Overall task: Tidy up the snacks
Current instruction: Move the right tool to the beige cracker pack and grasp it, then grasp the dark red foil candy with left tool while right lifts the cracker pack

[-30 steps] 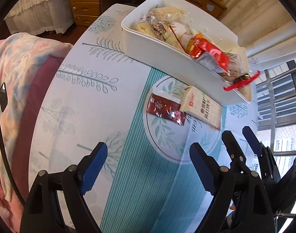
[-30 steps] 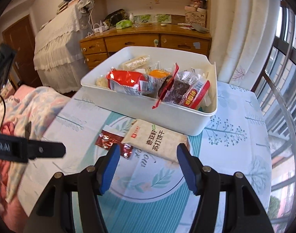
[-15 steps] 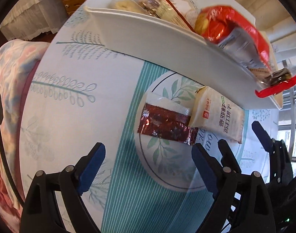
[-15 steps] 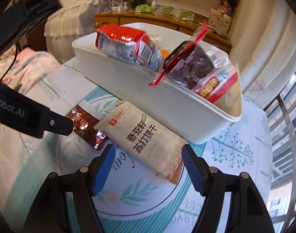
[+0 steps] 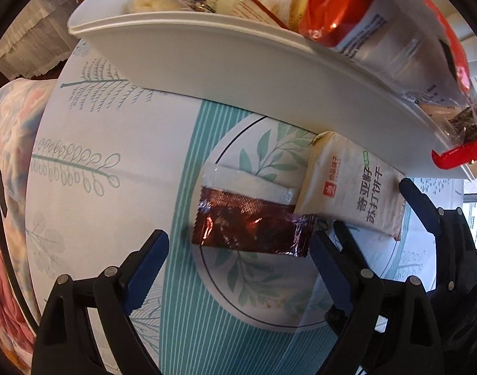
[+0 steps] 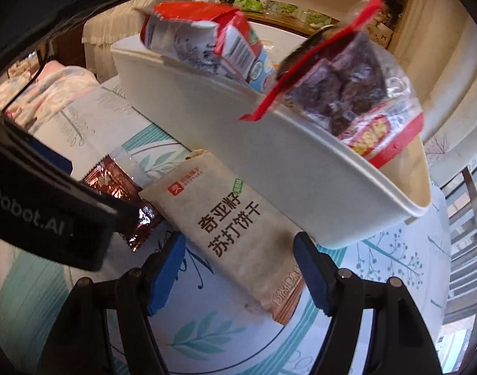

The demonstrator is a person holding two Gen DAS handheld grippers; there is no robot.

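A dark red foil snack packet [image 5: 251, 228] lies on the table, just ahead of my open left gripper [image 5: 238, 259], whose jaws stand either side of it. It also shows in the right wrist view [image 6: 119, 187]. A beige cracker pack [image 6: 235, 234] lies next to it, with my open right gripper [image 6: 238, 265] straddling its near end. The pack also shows in the left wrist view [image 5: 354, 190]. Behind both stands a white bin [image 5: 225, 72] holding several snack bags, also in the right wrist view [image 6: 285, 168].
The table has a teal leaf-print cloth [image 5: 119, 162]. A floral bedspread [image 5: 7, 143] lies off its left edge. A red-trimmed bag [image 6: 347, 87] sticks out over the bin's rim. The left gripper's body [image 6: 44, 206] crosses the right wrist view. A window railing [image 6: 469, 218] stands at the right.
Both grippers have moved forward and down toward the table. The red packet now sits between the left jaws and the cracker pack between the right jaws. Both stay open.
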